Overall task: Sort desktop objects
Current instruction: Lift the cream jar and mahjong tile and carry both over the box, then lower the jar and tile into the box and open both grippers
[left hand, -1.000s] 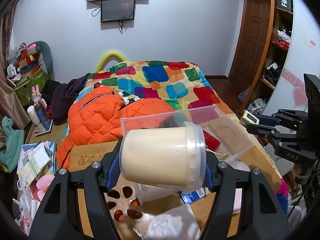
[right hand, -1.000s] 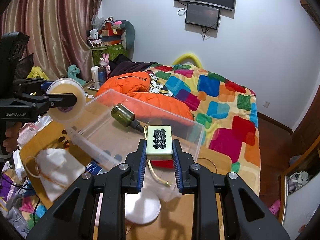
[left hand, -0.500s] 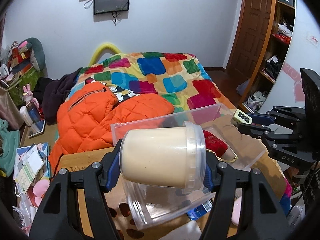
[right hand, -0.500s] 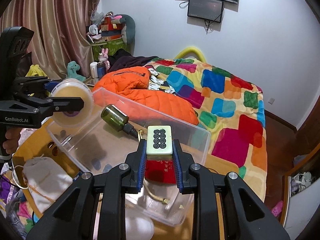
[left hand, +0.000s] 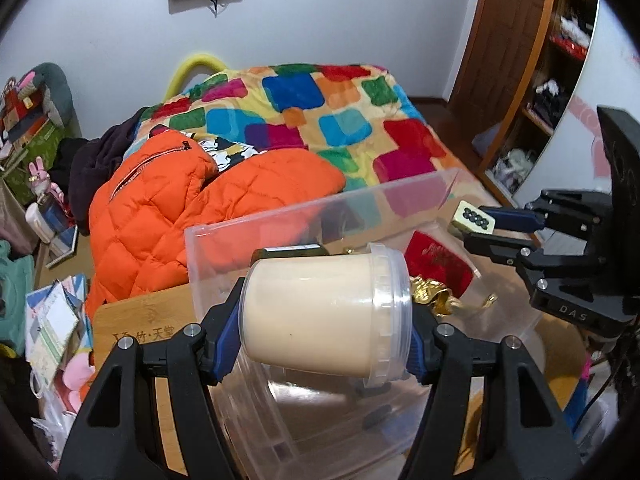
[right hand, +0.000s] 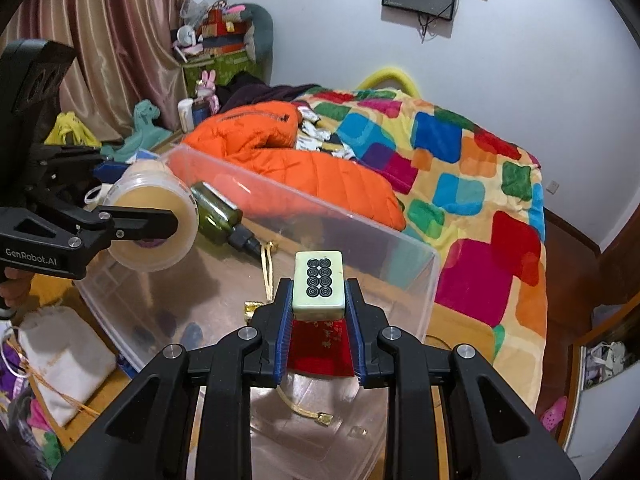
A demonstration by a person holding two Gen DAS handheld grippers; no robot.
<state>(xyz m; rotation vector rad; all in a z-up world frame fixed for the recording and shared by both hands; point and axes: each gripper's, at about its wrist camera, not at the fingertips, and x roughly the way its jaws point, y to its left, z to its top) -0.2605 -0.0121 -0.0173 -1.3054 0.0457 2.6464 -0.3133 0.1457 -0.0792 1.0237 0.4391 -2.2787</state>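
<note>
Holding: left gripper [left hand: 326, 326] clamped across the cream tub [left hand: 320, 316], tub on its side; right gripper [right hand: 319, 314] clamped on the mahjong tile [right hand: 319, 283].
Location: both items hang over the clear bin [right hand: 304, 220], which sits on the wooden desk [left hand: 140, 320].
Tub handling: likely light, smooth-walled plastic — could slip or flex; grip base to lid, as now.
Tile handling: probably hard, dense, slick; pinch the flat long sides.
Bin contents: green bottle [right hand: 218, 216], red pouch [right hand: 320, 346] — lower gently, not drop.
</note>
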